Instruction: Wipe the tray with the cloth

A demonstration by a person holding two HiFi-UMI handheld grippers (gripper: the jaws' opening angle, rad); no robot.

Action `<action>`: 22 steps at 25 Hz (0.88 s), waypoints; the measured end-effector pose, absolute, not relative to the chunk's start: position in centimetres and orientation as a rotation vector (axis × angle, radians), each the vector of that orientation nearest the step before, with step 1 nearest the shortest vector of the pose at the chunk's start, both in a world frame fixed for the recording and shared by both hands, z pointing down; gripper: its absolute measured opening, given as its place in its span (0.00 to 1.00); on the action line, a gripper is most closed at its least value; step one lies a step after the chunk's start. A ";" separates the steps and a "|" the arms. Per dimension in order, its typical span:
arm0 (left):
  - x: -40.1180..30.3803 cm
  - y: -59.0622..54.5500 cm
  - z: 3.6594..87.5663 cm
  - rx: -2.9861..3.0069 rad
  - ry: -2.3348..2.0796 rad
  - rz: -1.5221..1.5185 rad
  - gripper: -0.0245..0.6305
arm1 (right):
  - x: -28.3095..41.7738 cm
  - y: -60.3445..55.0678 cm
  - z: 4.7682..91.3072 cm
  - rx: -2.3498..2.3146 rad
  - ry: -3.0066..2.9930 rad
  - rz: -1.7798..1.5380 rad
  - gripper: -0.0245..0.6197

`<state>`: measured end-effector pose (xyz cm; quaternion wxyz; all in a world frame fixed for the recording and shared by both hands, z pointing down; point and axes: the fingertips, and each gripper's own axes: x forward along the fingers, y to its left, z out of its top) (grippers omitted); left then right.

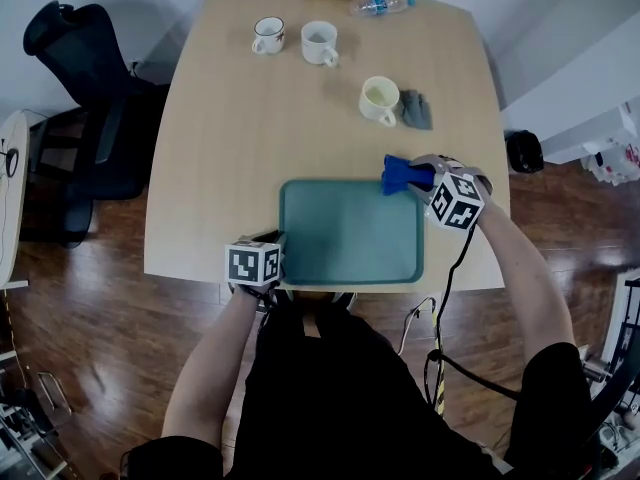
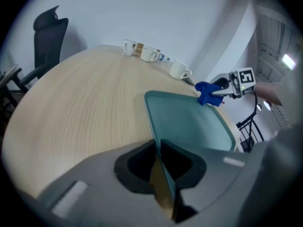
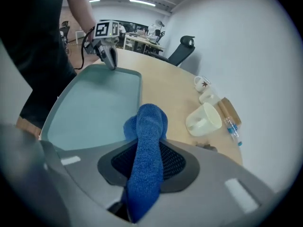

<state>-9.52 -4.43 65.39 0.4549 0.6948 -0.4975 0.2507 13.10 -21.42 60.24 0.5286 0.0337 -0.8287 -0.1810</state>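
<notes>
The teal tray (image 1: 350,233) lies flat on the wooden table (image 1: 230,138), close to the edge where the person stands. The left gripper (image 1: 273,240) is clamped on the tray's near left corner, with the rim pinched edge-on between its closed jaws. The right gripper (image 3: 144,162) has its jaws tight on the blue cloth (image 3: 147,141) – a bunched fold stands up between them and bulges out past the tips. That cloth sits at the tray's far right corner, over the rim; whether it presses on the tray I cannot tell. Further back on the table stand two white mugs (image 1: 295,38) and a cream mug (image 1: 379,99) with a small grey rag (image 1: 416,109) just beside it – and a plastic bottle (image 1: 381,5) lies at the far edge.
</notes>
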 end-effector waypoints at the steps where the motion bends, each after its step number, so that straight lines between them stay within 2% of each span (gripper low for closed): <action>1: -9.6 -4.4 65.4 1.714 -1.231 0.615 0.10 | 13.3 -20.6 60.7 0.058 -1.974 -0.438 0.21; 16: -10.0 -4.4 65.5 1.706 -1.242 0.607 0.10 | 16.8 -2.5 62.0 -0.157 -2.120 -0.077 0.21; 22: -10.2 -4.5 65.9 1.706 -1.247 0.617 0.10 | 16.9 0.4 61.2 -0.109 -2.187 0.130 0.21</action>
